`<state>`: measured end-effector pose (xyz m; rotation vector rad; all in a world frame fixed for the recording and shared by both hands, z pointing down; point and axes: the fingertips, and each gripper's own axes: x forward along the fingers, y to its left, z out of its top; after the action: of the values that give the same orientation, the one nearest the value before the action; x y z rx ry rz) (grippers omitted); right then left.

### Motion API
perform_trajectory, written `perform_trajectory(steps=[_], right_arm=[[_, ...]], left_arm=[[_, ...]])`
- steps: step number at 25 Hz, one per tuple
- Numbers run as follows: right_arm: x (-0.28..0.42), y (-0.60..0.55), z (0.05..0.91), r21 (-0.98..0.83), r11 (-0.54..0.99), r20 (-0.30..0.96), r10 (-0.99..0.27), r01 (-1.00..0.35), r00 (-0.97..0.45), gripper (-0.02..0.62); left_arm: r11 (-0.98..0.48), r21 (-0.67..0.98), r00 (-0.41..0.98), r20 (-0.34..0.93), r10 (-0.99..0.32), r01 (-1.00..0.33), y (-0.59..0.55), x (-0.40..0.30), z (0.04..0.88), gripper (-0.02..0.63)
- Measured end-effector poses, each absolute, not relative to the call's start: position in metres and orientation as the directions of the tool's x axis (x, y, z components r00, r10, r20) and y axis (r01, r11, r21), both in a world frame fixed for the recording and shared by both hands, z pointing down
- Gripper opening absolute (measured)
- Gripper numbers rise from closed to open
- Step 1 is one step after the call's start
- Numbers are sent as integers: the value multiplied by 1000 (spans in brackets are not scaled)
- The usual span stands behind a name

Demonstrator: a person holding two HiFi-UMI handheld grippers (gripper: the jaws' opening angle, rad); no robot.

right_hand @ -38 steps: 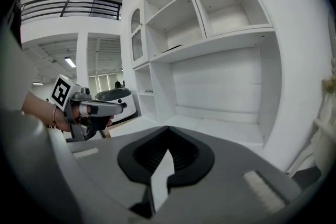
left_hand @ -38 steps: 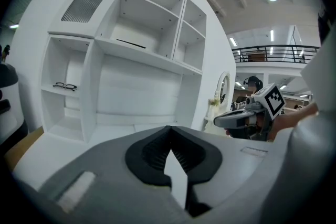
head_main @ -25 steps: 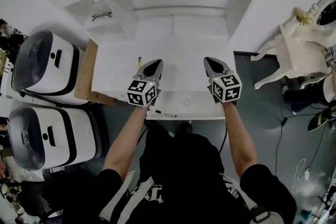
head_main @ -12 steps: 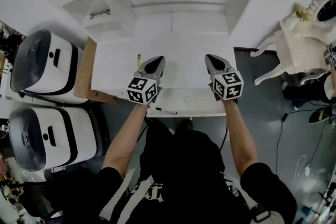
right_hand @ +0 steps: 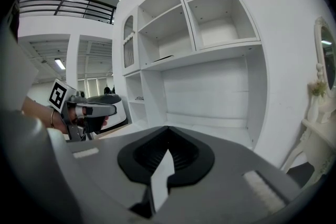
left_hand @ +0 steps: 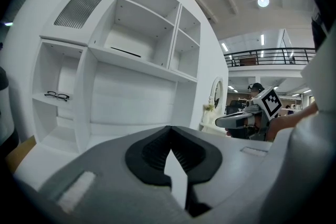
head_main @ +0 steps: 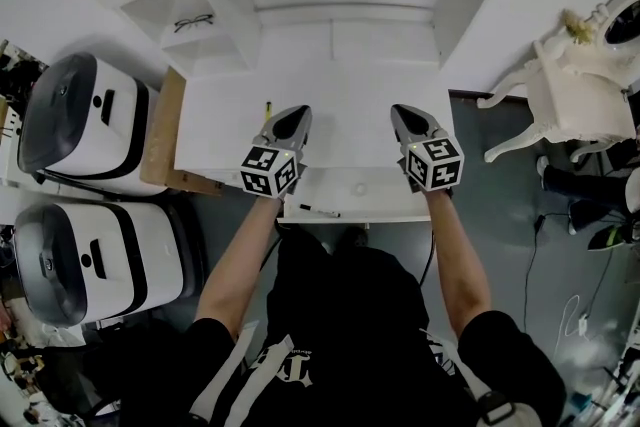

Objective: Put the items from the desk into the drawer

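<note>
- Only from the head view: white desk point(head_main: 230, 130), with yellow pencil point(head_main: 267, 112) just beside left gripper point(head_main: 297, 113) and black pen point(head_main: 318, 212) at the near edge.
- Forearms point(head_main: 245, 255) stretched forward side by side, right gripper point(head_main: 403, 112) apart from left, both tilted slightly down.
- In the gripper views, both tongs pinched together, empty; pencil and pen hidden behind gripper bodies.

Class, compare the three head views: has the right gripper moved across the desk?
No. The right gripper keeps its place over the desk, its tip equally far from the desk's right edge throughout.
</note>
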<state>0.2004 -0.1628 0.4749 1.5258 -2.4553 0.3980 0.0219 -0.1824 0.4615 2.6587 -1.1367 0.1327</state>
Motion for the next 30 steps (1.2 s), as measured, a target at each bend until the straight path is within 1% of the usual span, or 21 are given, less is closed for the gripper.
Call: perform_trajectory(steps=[5, 11, 23, 30], right_arm=[[179, -171, 484, -114, 431, 349, -826, -895, -442, 5], [136, -188, 498, -119, 458, 385, -797, -881, -466, 5], [22, -237, 546, -150, 508, 486, -709, -848, -511, 5], [-41, -266, 584, -167, 494, 549, -672, -853, -497, 5]], left_arm=[[-651, 190, 678, 187, -711, -735, -189, -2, 470, 0], [-617, 196, 647, 205, -735, -762, -207, -44, 481, 0], [-535, 229, 581, 254, -773, -813, -244, -158, 510, 0], [-527, 265, 588, 281, -759, -807, -262, -209, 537, 0]])
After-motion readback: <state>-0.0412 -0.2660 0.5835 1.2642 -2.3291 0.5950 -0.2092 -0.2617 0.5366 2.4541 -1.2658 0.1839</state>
